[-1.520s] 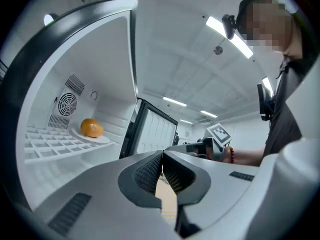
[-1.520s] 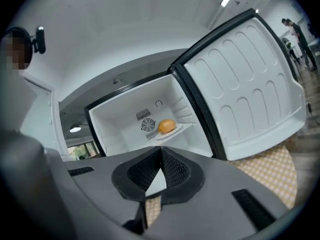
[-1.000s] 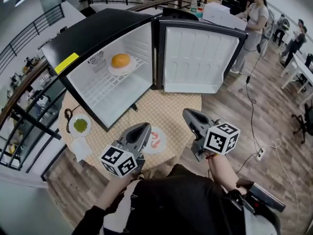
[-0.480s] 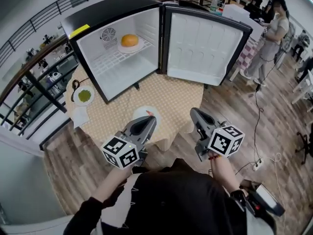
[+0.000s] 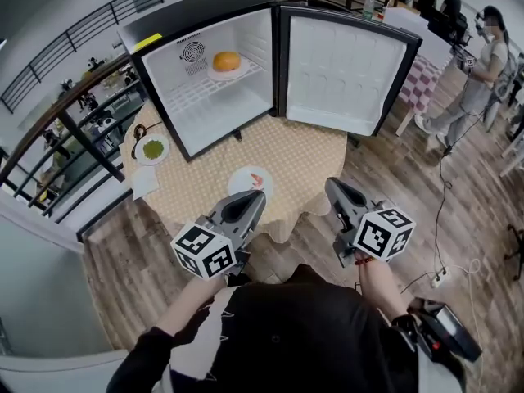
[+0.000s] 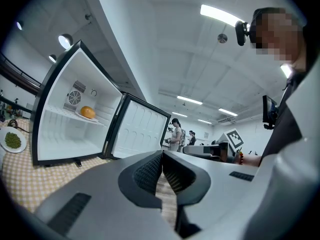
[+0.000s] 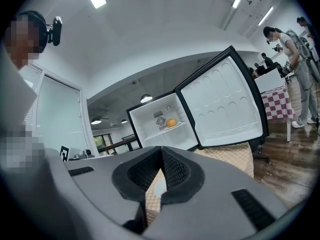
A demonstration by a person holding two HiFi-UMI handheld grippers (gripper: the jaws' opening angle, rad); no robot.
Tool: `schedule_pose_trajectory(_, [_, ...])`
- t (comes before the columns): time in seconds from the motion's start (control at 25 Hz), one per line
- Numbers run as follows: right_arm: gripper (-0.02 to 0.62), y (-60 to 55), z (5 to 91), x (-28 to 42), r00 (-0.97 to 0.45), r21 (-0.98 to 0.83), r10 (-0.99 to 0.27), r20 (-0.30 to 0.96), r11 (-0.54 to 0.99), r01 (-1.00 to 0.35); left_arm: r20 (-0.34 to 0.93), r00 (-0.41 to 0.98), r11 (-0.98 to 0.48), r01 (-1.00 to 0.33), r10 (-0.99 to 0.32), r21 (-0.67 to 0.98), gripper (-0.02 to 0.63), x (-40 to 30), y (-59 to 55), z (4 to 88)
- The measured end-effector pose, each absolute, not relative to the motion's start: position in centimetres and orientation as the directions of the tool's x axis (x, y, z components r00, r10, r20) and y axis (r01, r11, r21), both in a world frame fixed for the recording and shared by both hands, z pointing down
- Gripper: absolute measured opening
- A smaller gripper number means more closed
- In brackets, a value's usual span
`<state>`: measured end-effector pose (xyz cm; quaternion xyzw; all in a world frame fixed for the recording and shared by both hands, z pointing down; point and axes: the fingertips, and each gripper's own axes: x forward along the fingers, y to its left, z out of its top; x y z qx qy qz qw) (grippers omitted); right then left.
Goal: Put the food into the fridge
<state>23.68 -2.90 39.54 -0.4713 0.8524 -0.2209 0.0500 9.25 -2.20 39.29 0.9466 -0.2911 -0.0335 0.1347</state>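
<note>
The small black fridge [image 5: 205, 23] stands open on the round table [image 5: 303, 158], its door [image 5: 344, 64] swung right. On its wire shelf an orange bun [image 5: 227, 61] lies on a white plate. A white plate with red food [image 5: 250, 182] sits near the table's front edge, and a plate of green food [image 5: 153, 149] at the left. My left gripper [image 5: 254, 196] hangs just short of the red-food plate, shut and empty. My right gripper [image 5: 333, 185], off the table's front right edge, is shut and empty too. Both gripper views look level at the fridge [image 6: 70, 129] [image 7: 165, 126].
A dark railing [image 5: 57, 129] runs close along the table's left. People stand at the back right near a table with a checked cloth [image 5: 426, 84]. A cable [image 5: 446, 195] trails over the wooden floor to a socket strip [image 5: 442, 278] at the right.
Both grippers have drawn back from the table toward my body. The left one was over the red-food plate; now the plate lies beyond its tip. The fridge looks farther away.
</note>
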Motion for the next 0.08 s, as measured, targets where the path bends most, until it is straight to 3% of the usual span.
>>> schedule_pose_trajectory(0.08, [0.015, -2.42, 39.53, 23.81, -0.547, -0.422, -0.827, 0.134, 0.452, -0.786, 0.017, 0.827, -0.792, -0.544, -0.562, 0.277, 0.015, 9.32, -1.72, 39.4])
